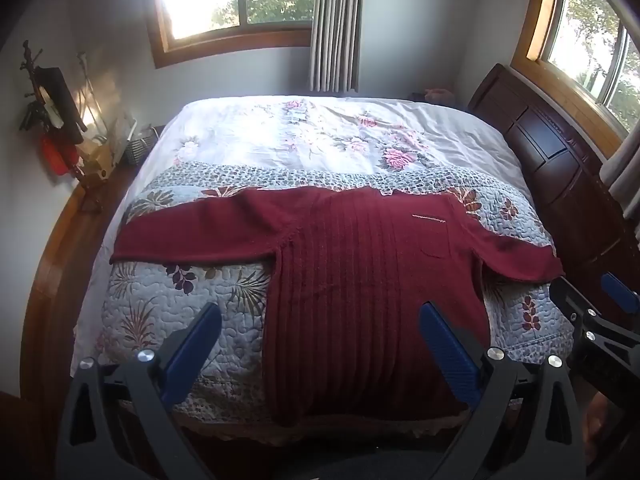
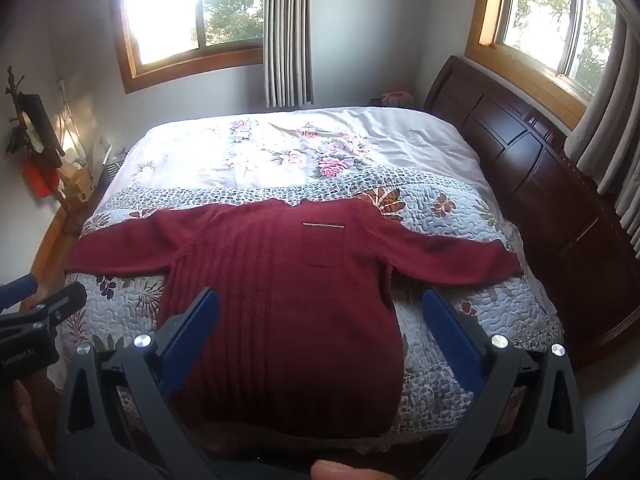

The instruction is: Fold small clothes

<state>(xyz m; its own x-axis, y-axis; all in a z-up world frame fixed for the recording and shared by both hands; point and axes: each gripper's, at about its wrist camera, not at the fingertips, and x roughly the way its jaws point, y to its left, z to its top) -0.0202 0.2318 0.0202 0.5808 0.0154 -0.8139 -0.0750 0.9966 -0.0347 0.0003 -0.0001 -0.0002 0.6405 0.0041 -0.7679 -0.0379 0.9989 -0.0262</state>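
Sweater [image 2: 280, 312], dark red knit with vertical ribs down the front and a chest pocket [image 2: 323, 246], lies face up and fully spread on the quilted floral bedspread [image 2: 472, 312] at the near part of the bed [image 2: 400, 128]. Both sleeves are stretched straight out to the sides, and the hem hangs just over the near edge. No fold shows in it, so by my reading the folding has not begun and this is the approach to the first fold.

The left sleeve [image 1: 192, 236] reaches toward the bed's left edge; the right sleeve [image 2: 452, 258] ends near the wooden headboard [image 2: 520, 152] side.

The left claw [image 1: 320, 340] hovers above the lower body of the sweater, jaws spread wide and holding nothing. The right claw [image 2: 320, 328] hangs beside it over the hem region, also gaping wide and empty.

The next move likely calls for each claw to come down on a sleeve end or a hem corner, pinch only the knit and not the bedspread beneath, then carry it across the body.

As for containers, only the pocket counts; it lies flat, its contents not discernible.
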